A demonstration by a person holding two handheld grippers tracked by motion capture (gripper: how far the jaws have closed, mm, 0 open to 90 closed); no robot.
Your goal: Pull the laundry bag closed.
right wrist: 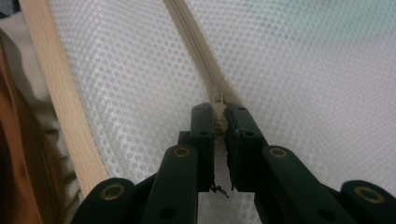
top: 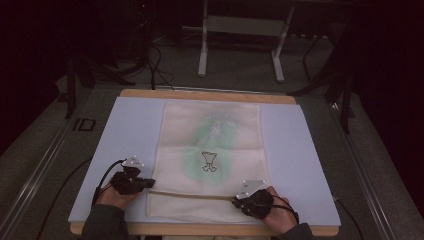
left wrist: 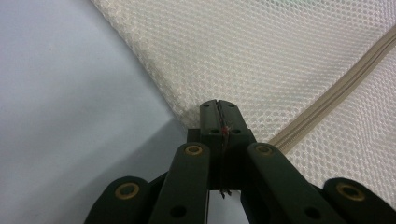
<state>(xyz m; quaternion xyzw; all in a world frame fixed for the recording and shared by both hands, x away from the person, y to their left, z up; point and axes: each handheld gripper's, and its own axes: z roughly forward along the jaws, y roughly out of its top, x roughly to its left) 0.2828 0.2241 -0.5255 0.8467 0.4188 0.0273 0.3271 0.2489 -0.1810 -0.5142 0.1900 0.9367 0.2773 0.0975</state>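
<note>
Mesh laundry bag lies flat along the middle of a pale blue mat, its near edge close to the wooden table edge. A beige zipper crosses its near part. The left gripper has its jaws pressed together on the bag's left edge beside the zipper's end. The right gripper pinches the zipper pull between its jaws. Bare mat stretches wide on both sides of the bag and beyond its far end.
</note>
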